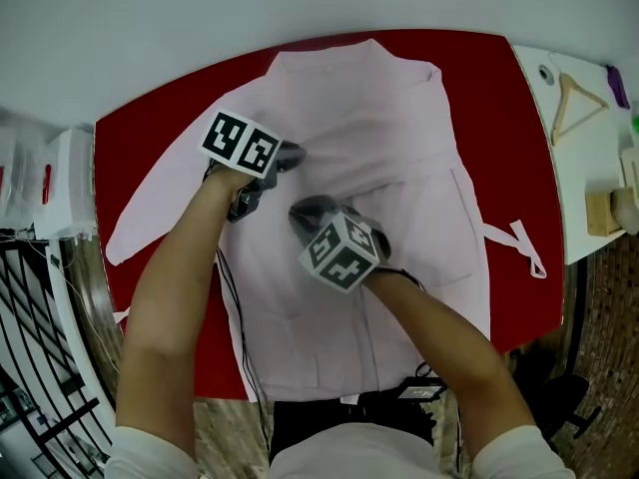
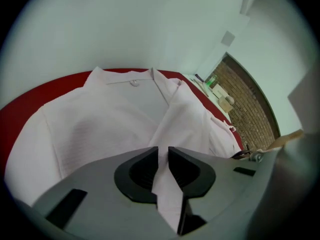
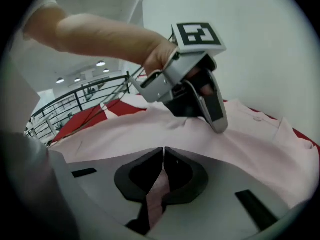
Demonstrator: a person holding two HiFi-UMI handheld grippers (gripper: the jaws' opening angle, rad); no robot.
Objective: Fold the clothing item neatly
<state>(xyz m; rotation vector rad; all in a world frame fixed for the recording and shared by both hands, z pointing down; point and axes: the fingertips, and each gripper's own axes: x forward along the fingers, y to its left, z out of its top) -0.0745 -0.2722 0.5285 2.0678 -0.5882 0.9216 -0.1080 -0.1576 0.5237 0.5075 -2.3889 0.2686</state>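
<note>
A pale pink garment (image 1: 399,138) lies spread flat over the red desk (image 1: 499,118). Its collar (image 1: 344,63) is at the far edge and one sleeve (image 1: 150,213) reaches toward the left edge. A thin tie (image 1: 524,242) trails off the garment near the right edge.

The left gripper (image 1: 290,156) is over the middle of the garment, angled down. Its fingers (image 2: 140,171) pinch a raised fold of the pink cloth, which runs up between them toward the collar.

The right gripper (image 1: 305,213) sits just beside it, nearer the person. Its fingers (image 3: 142,176) are pressed almost together on a thin strip of the same cloth.

A wooden hanger (image 1: 577,103) lies on a white surface beyond the desk's right edge.
</note>
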